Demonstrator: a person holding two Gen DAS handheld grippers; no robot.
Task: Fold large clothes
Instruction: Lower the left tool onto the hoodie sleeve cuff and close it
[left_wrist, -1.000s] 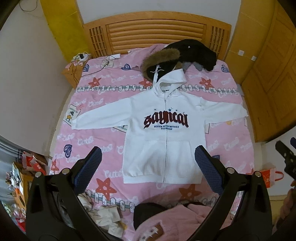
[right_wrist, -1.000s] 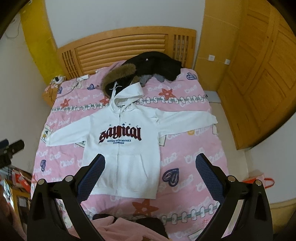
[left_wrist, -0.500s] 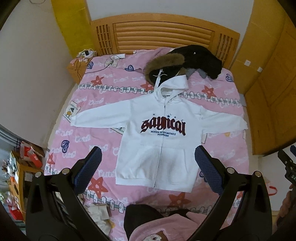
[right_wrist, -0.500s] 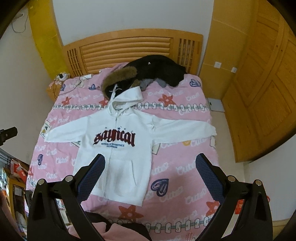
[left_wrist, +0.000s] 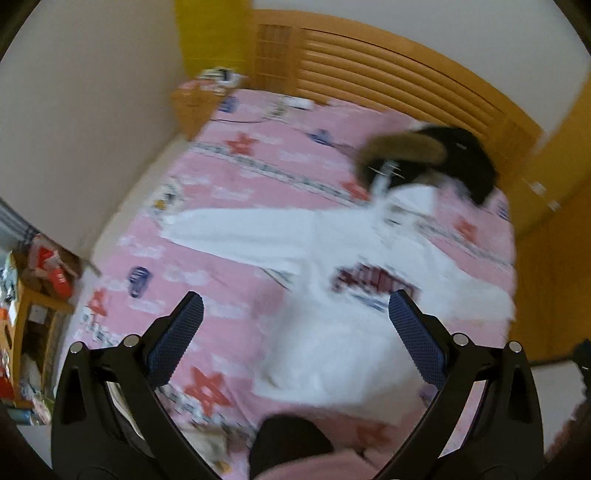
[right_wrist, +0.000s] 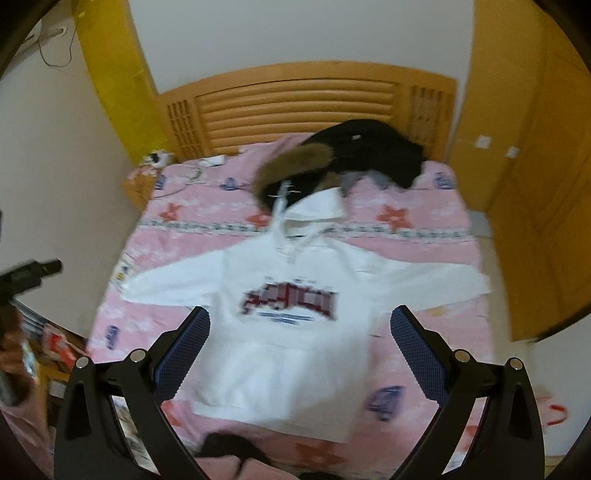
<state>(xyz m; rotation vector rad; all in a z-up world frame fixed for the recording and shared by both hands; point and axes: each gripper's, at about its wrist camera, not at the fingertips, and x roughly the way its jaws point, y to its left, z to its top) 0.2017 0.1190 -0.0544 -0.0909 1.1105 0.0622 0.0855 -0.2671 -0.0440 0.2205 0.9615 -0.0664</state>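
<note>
A white zip hoodie (left_wrist: 332, 266) (right_wrist: 291, 306) with dark red lettering lies flat on the pink bed, front up, both sleeves spread out sideways and the hood toward the headboard. Both views are blurred by motion. My left gripper (left_wrist: 295, 325) hangs open high above the bed, over the hoodie's left side, holding nothing. Just as high above the hoodie's lower body, my right gripper (right_wrist: 299, 339) also stands open and empty. The left gripper (right_wrist: 29, 271) shows as a dark shape at the right wrist view's left edge.
A black jacket with a brown fur hood (right_wrist: 343, 162) (left_wrist: 428, 158) lies near the wooden headboard (right_wrist: 295, 103). A bedside table (left_wrist: 192, 103) stands at the bed's left. Wooden doors (right_wrist: 535, 184) line the right. Clutter on shelves (left_wrist: 40, 280) sits at the lower left.
Both grippers swung left: the hoodie shifted right in the left wrist view and toward the middle in the right wrist view. Both stay open. The hoodie itself has not moved.
</note>
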